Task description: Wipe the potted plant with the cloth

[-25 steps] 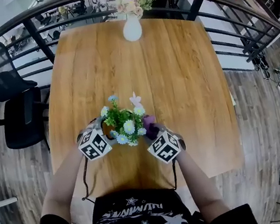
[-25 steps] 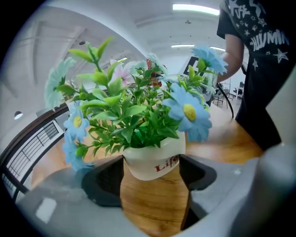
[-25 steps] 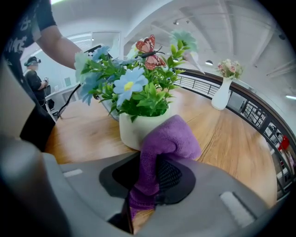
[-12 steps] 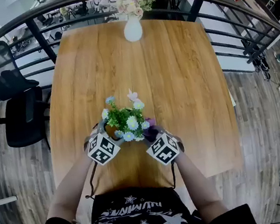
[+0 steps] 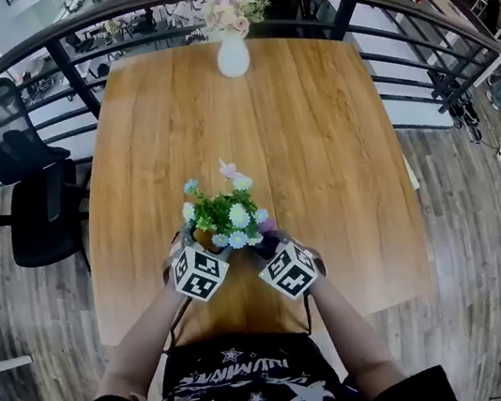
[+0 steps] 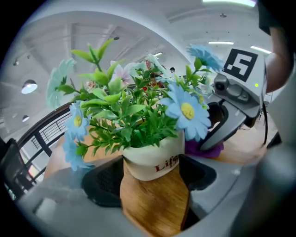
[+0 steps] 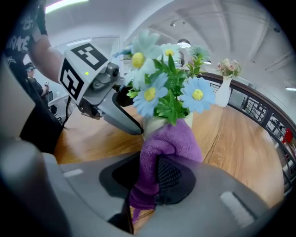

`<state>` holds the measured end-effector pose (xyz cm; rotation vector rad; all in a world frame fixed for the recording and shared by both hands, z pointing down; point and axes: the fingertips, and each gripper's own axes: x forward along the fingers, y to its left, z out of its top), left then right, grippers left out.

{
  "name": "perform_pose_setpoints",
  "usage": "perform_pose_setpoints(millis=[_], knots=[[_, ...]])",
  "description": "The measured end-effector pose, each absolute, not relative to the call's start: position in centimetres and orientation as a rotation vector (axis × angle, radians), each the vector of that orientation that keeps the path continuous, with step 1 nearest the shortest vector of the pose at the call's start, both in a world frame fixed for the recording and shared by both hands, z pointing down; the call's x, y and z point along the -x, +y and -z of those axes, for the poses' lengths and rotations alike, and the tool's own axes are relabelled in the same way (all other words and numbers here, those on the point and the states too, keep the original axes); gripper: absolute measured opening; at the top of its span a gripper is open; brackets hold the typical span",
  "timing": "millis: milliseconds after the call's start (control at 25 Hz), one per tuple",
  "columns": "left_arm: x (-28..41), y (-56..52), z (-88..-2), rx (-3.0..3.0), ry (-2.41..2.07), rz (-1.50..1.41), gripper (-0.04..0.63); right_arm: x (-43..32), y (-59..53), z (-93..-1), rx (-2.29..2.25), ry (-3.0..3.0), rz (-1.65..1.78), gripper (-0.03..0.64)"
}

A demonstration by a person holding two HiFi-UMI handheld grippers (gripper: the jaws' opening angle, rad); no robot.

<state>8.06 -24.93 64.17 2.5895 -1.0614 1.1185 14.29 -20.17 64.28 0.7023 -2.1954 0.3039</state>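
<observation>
— So, what is each claw doing?

— My left claw (image 6: 152, 185) is closed on the potted plant (image 6: 138, 115), with a pad on either side of its pot (image 6: 155, 159), low down under the white rim. Gripping there leaves the leaves and flowers free, and it should stop the plant sliding or tipping when I rub it.

— And the other one?

— My right claw (image 7: 150, 180) is clamped on the purple cloth (image 7: 173, 139). Only a fold is pinched between the pads. The rest bunches out in front as a soft wad, which is the part meant to do the wiping.

— Where is that wad?

— Against the side of the pot that faces my right claw, just below the blue flowers. The two claws come at the plant from either side, so the push of one is met by the grip of the other.

— And the plant itself?

— Near my edge of the table (image 5: 316, 136), close to my body, where both arms can work bent. I can't tell whether the pot rests on the wood or is lifted a little. A white vase (image 5: 233, 57) of flowers stands at the far end, well apart and out of the way.

— How far along are you?

— I judge the wiping is at the pot. The cloth isn't on the leaves.
</observation>
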Motion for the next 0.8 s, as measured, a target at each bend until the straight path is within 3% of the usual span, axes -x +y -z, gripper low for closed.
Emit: perform_pose_setpoints(millis=[560, 800], knots=[[-8.9, -24.1, -64.5, -2.464, -1.255, -1.095, 0.391, -13.1, -18.3, -64.4, -0.651, -2.219, -0.305, 0.086], [-8.6, -23.6, -64.3, -2.476, -1.243, -1.113, 0.345, -13.7, -18.9, -64.5, -0.692, -2.21, -0.315, 0.086]])
